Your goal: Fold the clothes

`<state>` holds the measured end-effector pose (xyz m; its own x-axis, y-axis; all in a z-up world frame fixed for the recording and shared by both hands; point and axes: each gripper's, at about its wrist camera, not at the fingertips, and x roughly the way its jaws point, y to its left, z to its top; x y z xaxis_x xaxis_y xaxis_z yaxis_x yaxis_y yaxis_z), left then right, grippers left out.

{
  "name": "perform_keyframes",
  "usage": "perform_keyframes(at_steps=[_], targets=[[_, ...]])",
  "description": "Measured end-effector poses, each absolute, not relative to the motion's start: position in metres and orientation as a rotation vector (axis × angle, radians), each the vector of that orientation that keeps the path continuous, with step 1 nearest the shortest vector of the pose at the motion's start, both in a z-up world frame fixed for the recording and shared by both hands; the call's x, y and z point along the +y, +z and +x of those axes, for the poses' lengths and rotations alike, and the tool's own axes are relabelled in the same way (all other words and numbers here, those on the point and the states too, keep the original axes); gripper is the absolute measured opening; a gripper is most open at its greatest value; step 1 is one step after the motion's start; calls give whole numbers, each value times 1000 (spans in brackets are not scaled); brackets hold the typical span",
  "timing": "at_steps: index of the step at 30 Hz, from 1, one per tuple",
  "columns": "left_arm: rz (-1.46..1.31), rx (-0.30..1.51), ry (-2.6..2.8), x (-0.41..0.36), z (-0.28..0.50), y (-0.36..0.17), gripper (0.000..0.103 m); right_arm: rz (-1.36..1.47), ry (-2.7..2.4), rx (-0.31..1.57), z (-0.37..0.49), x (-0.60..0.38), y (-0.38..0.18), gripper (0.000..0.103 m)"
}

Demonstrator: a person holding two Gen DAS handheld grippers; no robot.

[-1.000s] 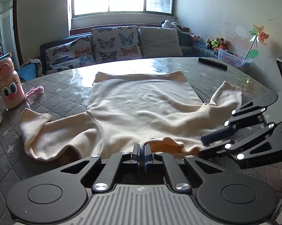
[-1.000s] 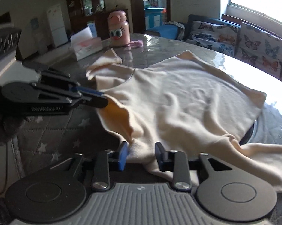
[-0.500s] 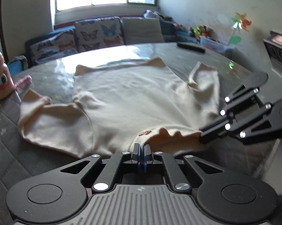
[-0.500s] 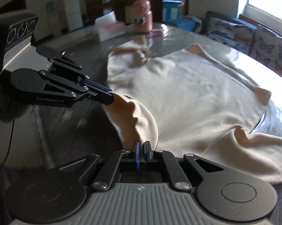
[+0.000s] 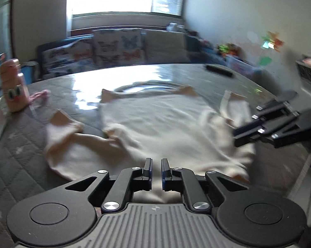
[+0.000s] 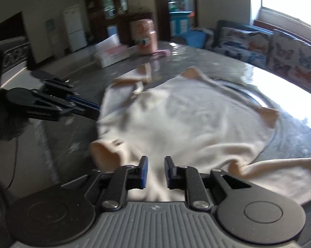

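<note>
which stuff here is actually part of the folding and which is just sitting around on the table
Part of the job:
- cream sweater, spread flat
- left gripper, open
- right gripper, open

Just lying about:
- pink bottle with a cartoon face
- pink cord beside it
- black remote
- tissue box

The garment (image 5: 161, 128) lies spread on the table (image 5: 58, 88), the bottle (image 5: 14, 86) at its far left edge.

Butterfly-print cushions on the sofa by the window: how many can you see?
2 clearly show: one butterfly-print cushion left of centre on the sofa, another butterfly-print cushion beside it. A blurry printed cover lies further left, so more may be hidden.
</note>
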<state>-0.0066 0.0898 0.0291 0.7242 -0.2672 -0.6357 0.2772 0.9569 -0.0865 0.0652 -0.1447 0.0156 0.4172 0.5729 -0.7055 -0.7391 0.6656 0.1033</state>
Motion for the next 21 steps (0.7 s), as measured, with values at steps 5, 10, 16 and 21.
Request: perform_keyframes(at_steps=[5, 10, 16, 21], targets=[[-55, 726, -142, 113, 42, 8, 9, -210, 768, 809, 93, -135, -6, 29], [-27, 741, -55, 133, 70, -12, 9, -214, 768, 831, 99, -129, -20, 34], [-13, 715, 97, 159, 85, -20, 13, -208, 771, 849, 100, -128, -26, 37], [-60, 689, 304, 195, 86, -21, 13, -212, 775, 850, 101, -127, -26, 39]])
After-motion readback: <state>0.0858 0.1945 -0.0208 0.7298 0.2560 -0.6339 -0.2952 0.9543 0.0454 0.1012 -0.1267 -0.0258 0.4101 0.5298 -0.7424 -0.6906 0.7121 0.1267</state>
